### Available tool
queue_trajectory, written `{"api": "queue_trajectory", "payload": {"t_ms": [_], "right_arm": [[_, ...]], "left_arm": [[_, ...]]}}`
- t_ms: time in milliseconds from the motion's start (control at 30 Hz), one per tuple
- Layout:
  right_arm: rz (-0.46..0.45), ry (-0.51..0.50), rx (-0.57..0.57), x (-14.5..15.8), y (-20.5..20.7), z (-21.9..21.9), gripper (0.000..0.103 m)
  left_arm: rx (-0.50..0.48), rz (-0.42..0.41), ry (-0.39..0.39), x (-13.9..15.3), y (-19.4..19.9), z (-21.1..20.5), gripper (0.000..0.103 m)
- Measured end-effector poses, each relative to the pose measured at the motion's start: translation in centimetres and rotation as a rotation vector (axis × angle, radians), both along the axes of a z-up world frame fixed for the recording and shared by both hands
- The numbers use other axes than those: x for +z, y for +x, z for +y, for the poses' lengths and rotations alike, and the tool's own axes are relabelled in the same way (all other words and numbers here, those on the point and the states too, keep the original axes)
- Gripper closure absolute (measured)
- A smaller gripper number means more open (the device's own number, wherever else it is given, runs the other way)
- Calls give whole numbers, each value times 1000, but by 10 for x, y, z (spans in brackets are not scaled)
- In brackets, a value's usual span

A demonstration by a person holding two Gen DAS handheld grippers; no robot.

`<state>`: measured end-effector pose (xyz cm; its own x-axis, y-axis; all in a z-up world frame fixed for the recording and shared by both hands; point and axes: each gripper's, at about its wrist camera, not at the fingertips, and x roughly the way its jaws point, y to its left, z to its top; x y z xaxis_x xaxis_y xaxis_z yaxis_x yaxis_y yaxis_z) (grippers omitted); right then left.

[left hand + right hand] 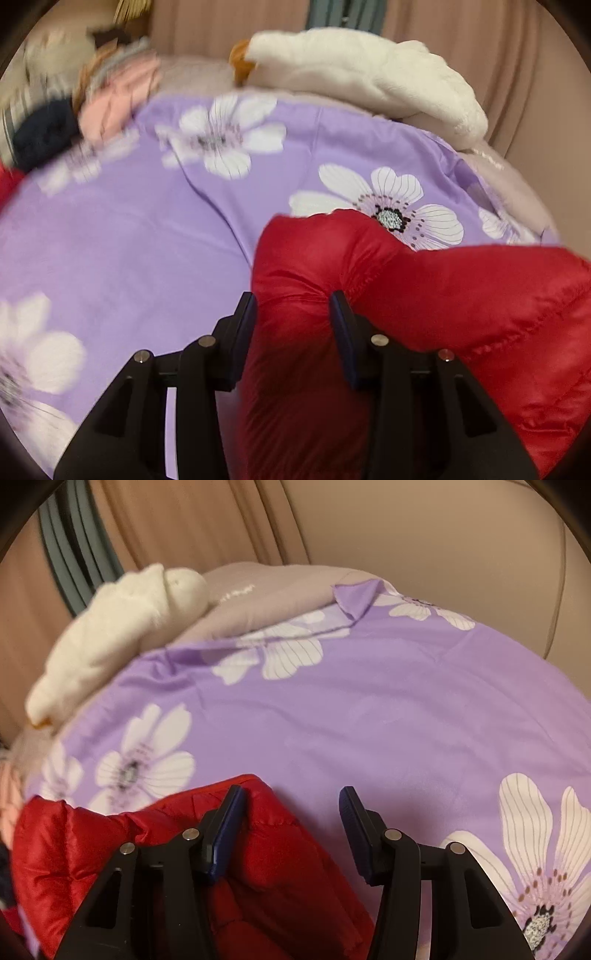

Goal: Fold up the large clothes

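Left claw [293, 314] pinched a bunched fold of the red puffer jacket [461, 314] between its pads. Right claw [291, 805] stood partly open, its left pad against the jacket's edge [258, 849], nothing clamped. Beneath lay the purple floral bedsheet [129, 240]; a white plush toy [369, 70] rested at the far side.

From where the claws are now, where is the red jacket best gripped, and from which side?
Grip the red jacket at its puffy end fold, which bulges up between the left claw pads. Come from above and the near side. The stitched seam beside it is thinner and gives a firmer pinch than the padding.
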<state>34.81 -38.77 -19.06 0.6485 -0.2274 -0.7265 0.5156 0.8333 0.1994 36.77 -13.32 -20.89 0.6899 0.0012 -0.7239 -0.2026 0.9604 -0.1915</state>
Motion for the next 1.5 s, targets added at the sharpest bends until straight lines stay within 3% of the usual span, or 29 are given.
{"api": "queue_trajectory", "payload": {"t_ms": [67, 233, 367, 1100, 1267, 1300, 1333, 1400, 1433, 1500], "right_arm": [[25, 12, -10, -13, 6, -4, 51], [40, 0, -32, -28, 10, -9, 51], [32, -1, -38, -30, 9, -11, 51], [27, -13, -47, -32, 9, -11, 50], [7, 47, -39, -28, 3, -18, 48], [2, 84, -33, -27, 1, -21, 48], [-8, 138, -18, -23, -3, -26, 48], [-31, 211, 19, -12, -13, -32, 48], [-44, 217, 33, -1, -20, -32, 48], [-85, 177, 56, 19, -32, -23, 48]], "left_arm": [[20, -1, -19, -5, 0, 3, 52], [30, -27, 104, -1, -3, -20, 52], [29, -26, 73, -6, 0, -15, 52], [39, -25, 87, -10, 2, -17, 52], [28, -12, 38, 1, -5, -4, 50], [15, -9, -1, 6, -9, 3, 55], [-29, -15, -99, 16, -18, 15, 55], [-69, -39, -208, 29, -32, 31, 55], [-61, -54, -216, 39, -41, 37, 55], [-23, -97, -149, 58, -62, 41, 56]]}}
